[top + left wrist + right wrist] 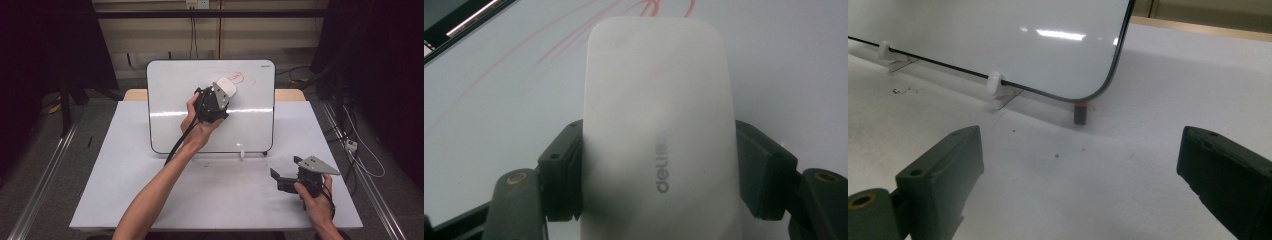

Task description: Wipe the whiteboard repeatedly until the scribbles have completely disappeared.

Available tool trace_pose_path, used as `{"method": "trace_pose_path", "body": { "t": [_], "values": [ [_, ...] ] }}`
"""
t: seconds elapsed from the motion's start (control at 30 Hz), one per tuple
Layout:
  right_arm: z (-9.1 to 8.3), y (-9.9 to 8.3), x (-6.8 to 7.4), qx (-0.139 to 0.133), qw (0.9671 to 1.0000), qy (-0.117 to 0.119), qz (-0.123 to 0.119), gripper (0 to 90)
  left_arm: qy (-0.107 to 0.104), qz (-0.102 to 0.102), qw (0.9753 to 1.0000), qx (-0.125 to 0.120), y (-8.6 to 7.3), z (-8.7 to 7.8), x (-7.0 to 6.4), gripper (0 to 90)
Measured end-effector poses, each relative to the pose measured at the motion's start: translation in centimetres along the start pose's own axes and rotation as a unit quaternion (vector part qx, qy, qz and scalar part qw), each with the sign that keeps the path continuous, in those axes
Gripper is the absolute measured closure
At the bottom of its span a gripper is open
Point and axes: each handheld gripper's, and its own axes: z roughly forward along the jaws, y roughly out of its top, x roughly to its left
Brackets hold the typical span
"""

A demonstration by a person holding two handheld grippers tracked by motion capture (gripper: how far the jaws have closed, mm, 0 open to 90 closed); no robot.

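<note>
Nearest the camera, a person's two forearms reach over the white tabletop from its near edge. Standing upright toward the far edge is a whiteboard with faint red scribbles near its top right corner. Against the board's upper middle, the left gripper clamps a white eraser by its two sides, flat on the board just below the scribbles. Near the tabletop's near right corner, the right gripper rests low, jaws wide apart and holding nothing.

place: lab | cues: dark curtains, floor rails, loose cables, white table
</note>
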Motion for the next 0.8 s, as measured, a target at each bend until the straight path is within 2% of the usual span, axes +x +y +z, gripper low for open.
{"method": "trace_pose_path", "body": {
  "t": [0.1, 0.23, 0.43, 0.5, 0.57, 0.63, 0.8],
  "values": [
    [-0.1, -0.1, -0.1, -0.002, 1.0000, -0.001, -0.001, 4.9, 0.001, -0.008, 1.0000, 0.000, -0.1, -0.1, 0.8, 31.1],
    [-0.2, -0.1, -0.2, -0.001, 1.0000, -0.003, 0.002, 4.9, 0.010, -0.034, 0.9994, -0.002, -0.3, -0.4, 3.0, 31.1],
    [-0.1, -0.1, -0.2, 0.000, 1.0000, -0.005, 0.003, 4.9, 0.027, -0.059, 0.9979, -0.001, -0.2, -0.7, 5.8, 31.1],
    [-0.1, -0.1, -0.1, 0.000, 1.0000, -0.004, 0.002, 4.9, 0.029, -0.071, 0.9970, -0.001, -0.1, -0.7, 6.2, 31.1],
    [-0.1, -0.1, -0.1, 0.000, 1.0000, -0.004, 0.001, 4.9, 0.032, -0.067, 0.9972, 0.001, -0.1, -0.6, 6.0, 31.1],
    [-0.1, -0.1, -0.2, 0.001, 1.0000, -0.005, 0.003, 4.9, 0.044, -0.062, 0.9971, 0.005, 0.1, -0.5, 5.6, 31.1],
    [-0.1, -0.1, -0.2, 0.000, 1.0000, -0.006, 0.003, 4.9, 0.040, -0.069, 0.9968, 0.007, 0.2, -0.4, 5.7, 31.1]
  ]
}}
